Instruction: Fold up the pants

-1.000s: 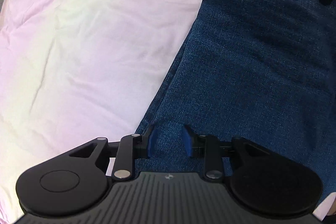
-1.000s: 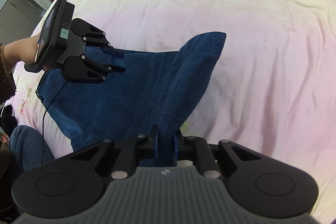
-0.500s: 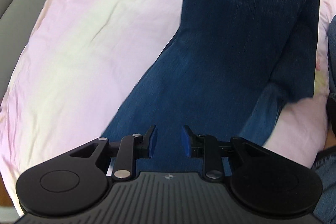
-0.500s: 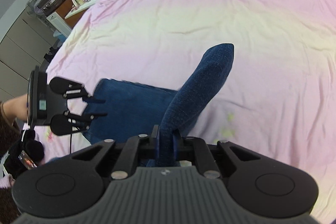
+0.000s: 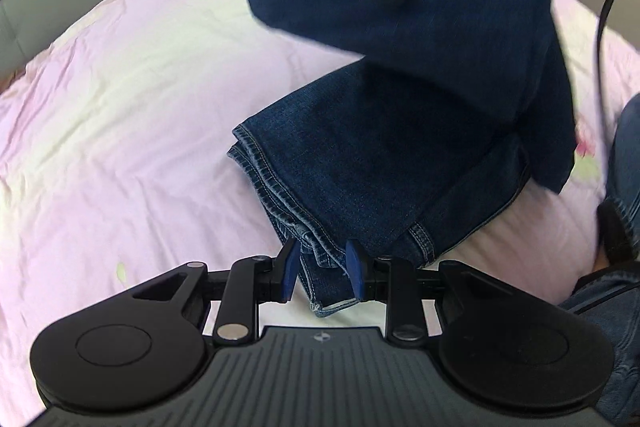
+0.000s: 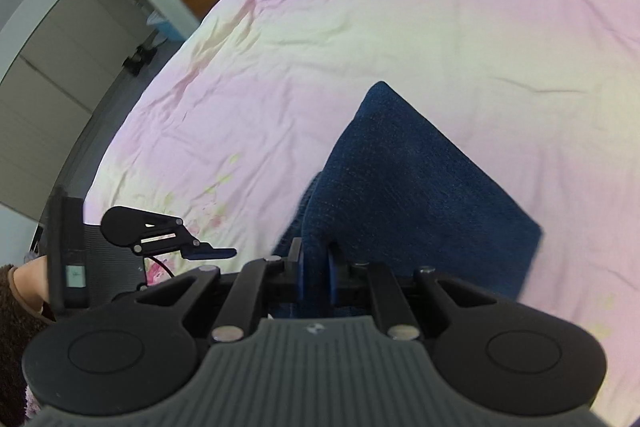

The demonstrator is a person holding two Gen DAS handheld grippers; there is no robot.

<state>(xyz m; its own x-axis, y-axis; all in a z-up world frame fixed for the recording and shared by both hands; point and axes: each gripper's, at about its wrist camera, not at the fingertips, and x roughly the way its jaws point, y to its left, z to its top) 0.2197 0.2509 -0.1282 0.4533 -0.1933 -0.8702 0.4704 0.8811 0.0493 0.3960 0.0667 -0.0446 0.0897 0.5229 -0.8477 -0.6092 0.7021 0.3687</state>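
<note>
Bed [image 5: 120, 99] under pink sheet — dark jeans [image 5: 360, 163] partly lying there

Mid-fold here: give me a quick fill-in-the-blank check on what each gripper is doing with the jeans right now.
1. The right gripper is shut on a lifted fold of the ____.
2. The hemmed end of the jeans lies between the fingers of the ____ gripper.
3. The jeans lie on a ____ bedsheet.

Missing words: jeans; left; pink

No legible text, label, brand or number anywhere in either wrist view.
</note>
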